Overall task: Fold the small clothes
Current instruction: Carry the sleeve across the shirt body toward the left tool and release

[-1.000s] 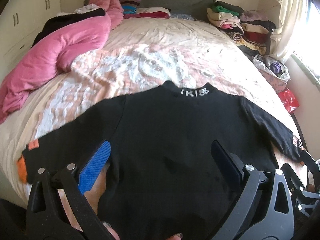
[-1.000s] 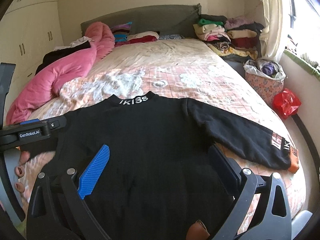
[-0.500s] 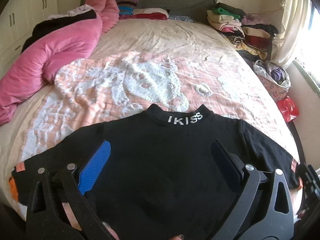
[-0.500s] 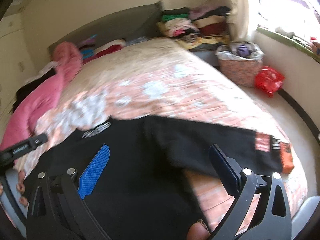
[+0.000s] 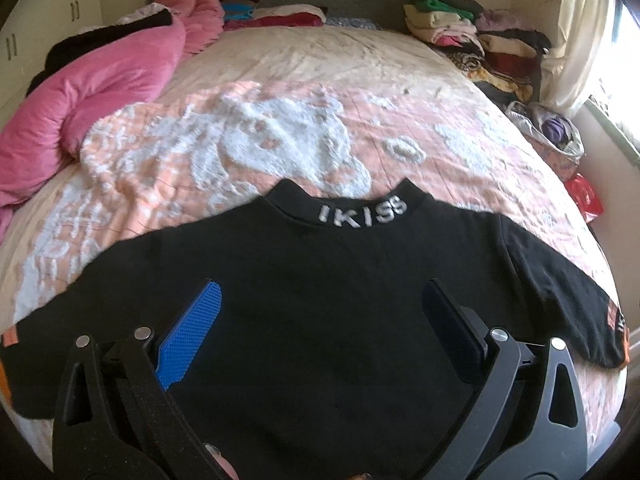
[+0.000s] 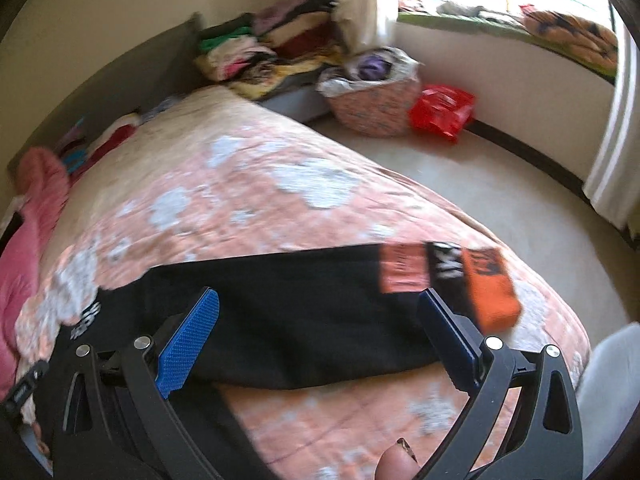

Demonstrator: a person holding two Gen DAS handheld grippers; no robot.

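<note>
- The left gripper (image 5: 320, 316), black-framed with one blue ribbed pad, stands released, its jaws spread wide above the chest of the black long-sleeved sweatshirt (image 5: 328, 304) and gripping nothing.
- The right gripper (image 6: 318, 322) is likewise released, its jaws straddling the right sleeve (image 6: 288, 300); the view is blurred, so whether a pad touches the cloth is hard to tell.
- The sweatshirt lies flat on its front at the near edge of the bed, its collar with white lettering (image 5: 362, 214) pointing far and both sleeves stretched out to left and right.
- The right sleeve ends in an orange cuff (image 6: 494, 292) near the right edge of the peach quilted bedspread (image 5: 280, 152).
- Judging by this, the garment is spread and smoothed but no fold is made: both sleeves and the body are still to be turned in.
- Farther off lie a rumpled pink duvet (image 5: 100, 80) at the left and a stack of folded clothes (image 5: 480, 44) at the far right.
</note>
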